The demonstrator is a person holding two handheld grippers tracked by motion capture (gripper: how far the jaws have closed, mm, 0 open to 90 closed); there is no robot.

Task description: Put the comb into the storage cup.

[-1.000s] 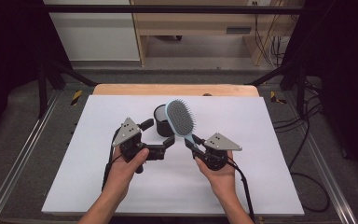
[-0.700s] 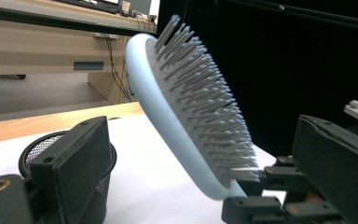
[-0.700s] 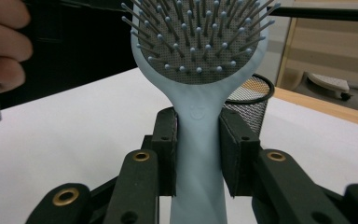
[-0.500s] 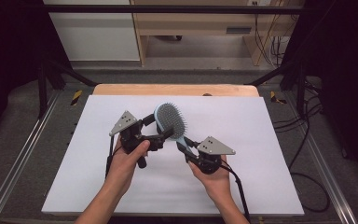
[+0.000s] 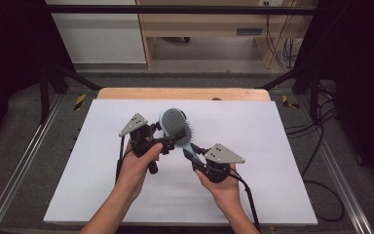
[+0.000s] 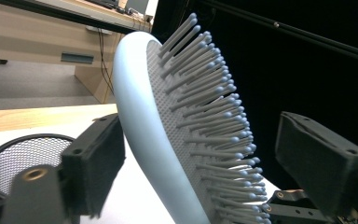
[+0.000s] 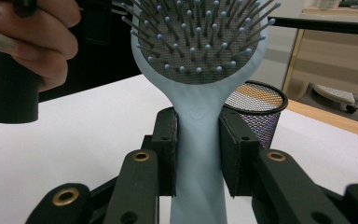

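While right fingers (image 7: 198, 154) clamp the hairbrush (image 7: 199, 70) handle, left fingers (image 6: 93, 163) — apart — flank its head.

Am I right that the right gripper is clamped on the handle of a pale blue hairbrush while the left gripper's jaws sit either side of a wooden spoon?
Not quite. The left gripper has the same hairbrush's head between its closing jaws, not a spoon; the left gripper view shows this. The right gripper does clamp the handle.
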